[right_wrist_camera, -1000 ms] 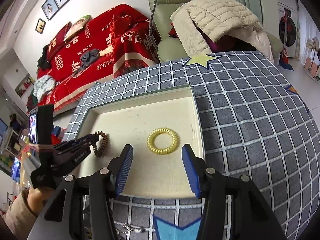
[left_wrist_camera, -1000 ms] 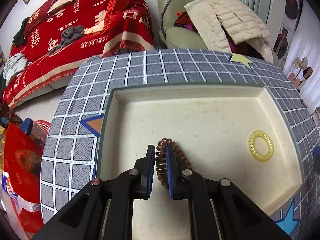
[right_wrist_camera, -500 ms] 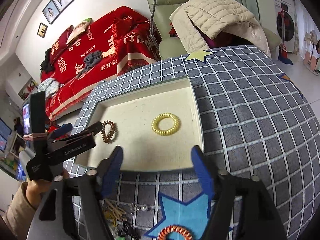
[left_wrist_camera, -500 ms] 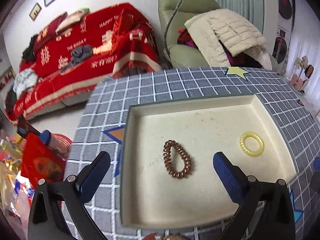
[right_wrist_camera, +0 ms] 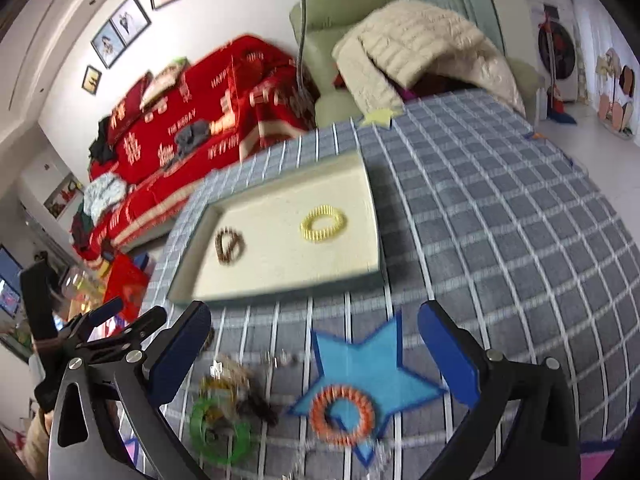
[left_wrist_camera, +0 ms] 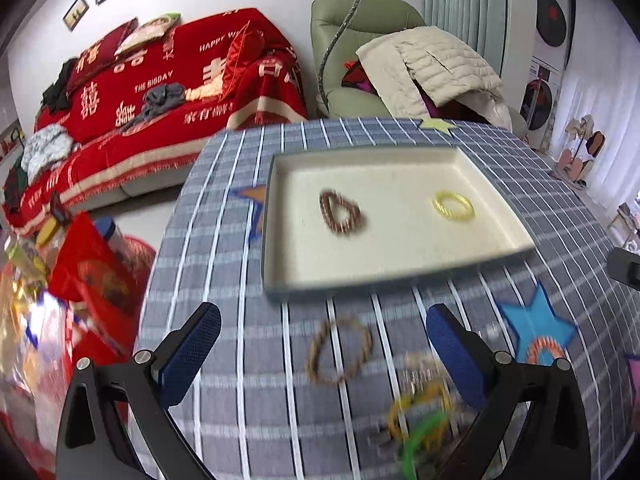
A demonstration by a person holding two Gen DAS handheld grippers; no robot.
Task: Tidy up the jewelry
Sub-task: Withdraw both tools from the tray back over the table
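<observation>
A cream tray [left_wrist_camera: 400, 256] [right_wrist_camera: 280, 280] lies on the checked tablecloth. In it lie a brown coil band [left_wrist_camera: 340, 212] [right_wrist_camera: 229, 245] and a yellow coil band [left_wrist_camera: 453, 207] [right_wrist_camera: 323, 224]. My left gripper [left_wrist_camera: 324, 354] is open and empty, pulled back over a brown bead bracelet [left_wrist_camera: 340, 350] in front of the tray. My right gripper [right_wrist_camera: 314, 356] is open and empty above an orange coil band [right_wrist_camera: 342, 414] on a blue star patch [right_wrist_camera: 360, 364]. A blurred pile with a green ring [right_wrist_camera: 218, 434] [left_wrist_camera: 420, 436] lies nearby.
The left gripper [right_wrist_camera: 100, 332] shows at the left of the right wrist view. Red bags [left_wrist_camera: 96, 280] stand beside the table's left edge. A red sofa [left_wrist_camera: 160, 92] and a green armchair with a jacket [left_wrist_camera: 420, 68] stand behind the table.
My left gripper opened, let go of the brown coil band in the tray and pulled back. My right gripper also drew back from the tray to above the orange band.
</observation>
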